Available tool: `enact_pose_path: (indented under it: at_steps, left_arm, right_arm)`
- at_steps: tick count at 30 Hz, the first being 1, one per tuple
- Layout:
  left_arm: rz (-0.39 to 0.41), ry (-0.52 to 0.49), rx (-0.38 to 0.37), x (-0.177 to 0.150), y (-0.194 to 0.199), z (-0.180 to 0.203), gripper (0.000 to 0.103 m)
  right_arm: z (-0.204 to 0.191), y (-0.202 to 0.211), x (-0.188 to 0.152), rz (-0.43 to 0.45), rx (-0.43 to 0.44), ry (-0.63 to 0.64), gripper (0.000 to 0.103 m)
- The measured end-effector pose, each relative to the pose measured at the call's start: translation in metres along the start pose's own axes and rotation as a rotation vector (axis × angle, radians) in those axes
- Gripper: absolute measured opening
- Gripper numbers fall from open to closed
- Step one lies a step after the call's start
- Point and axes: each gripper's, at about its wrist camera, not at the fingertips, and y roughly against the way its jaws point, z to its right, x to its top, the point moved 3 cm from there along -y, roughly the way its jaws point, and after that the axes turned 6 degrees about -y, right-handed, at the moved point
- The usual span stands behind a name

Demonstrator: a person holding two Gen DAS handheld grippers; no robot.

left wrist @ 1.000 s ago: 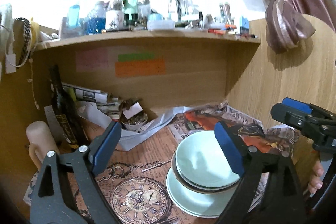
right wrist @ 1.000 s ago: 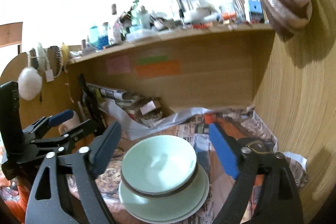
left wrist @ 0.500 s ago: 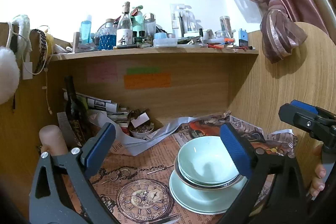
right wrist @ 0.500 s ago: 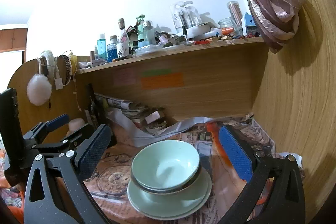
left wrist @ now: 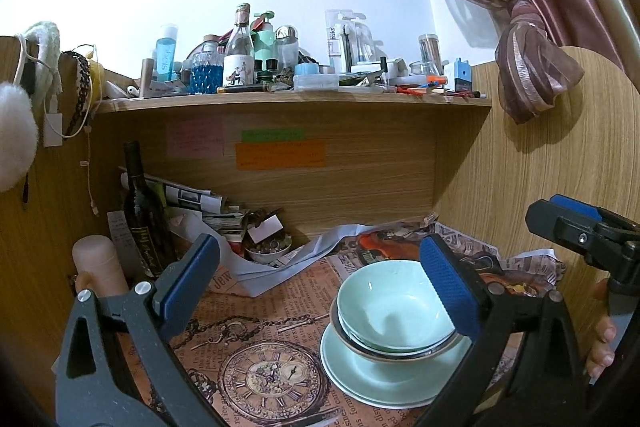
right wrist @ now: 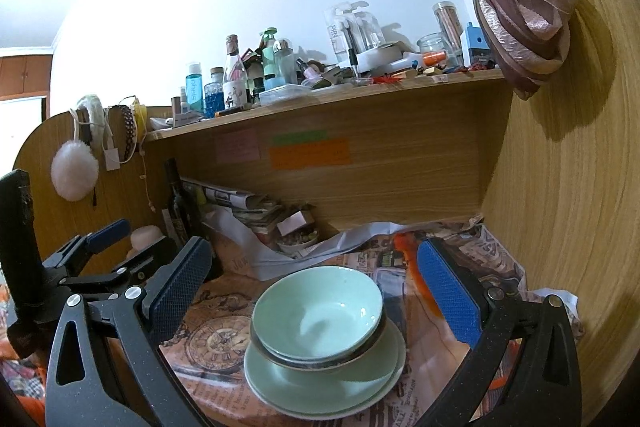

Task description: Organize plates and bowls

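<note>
A stack of pale green bowls (left wrist: pixel 396 307) rests on pale green plates (left wrist: pixel 380 375) on the paper-covered table. The lower bowl has a dark rim. My left gripper (left wrist: pixel 318 283) is open and level in front of the stack. Its right finger overlaps the bowls in the picture, and nothing is held. In the right wrist view, the bowls (right wrist: pixel 316 307) and plates (right wrist: pixel 320 387) sit beyond my right gripper (right wrist: pixel 314 289), which is open and empty. Each gripper shows in the other's view: the right gripper (left wrist: pixel 580 227) and the left gripper (right wrist: pixel 100 251).
A dark bottle (left wrist: pixel 142 211), a pink cylinder (left wrist: pixel 98 267), folded newspapers and a small dish of bits (left wrist: pixel 268 249) crowd the back left. A shelf (left wrist: pixel 280 99) loaded with bottles runs overhead. A wooden side panel (left wrist: pixel 520 187) closes the right. Clock-print paper (left wrist: pixel 272 379) lies left of the stack.
Both grippers' jaws have spread wider. Both views have drawn back from the stack and show more of the wall and shelf. The bowls and plates have not moved.
</note>
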Motion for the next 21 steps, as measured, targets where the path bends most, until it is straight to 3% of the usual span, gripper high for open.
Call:
enact_pose_path:
  at_steps: [21]
  left_arm:
    - [-0.012, 0.007, 0.0, -0.0014, -0.0083, 0.004, 0.102]
  right_arm:
    - [0.0018, -0.0069, -0.0005, -0.01, 0.002, -0.005, 0.103]
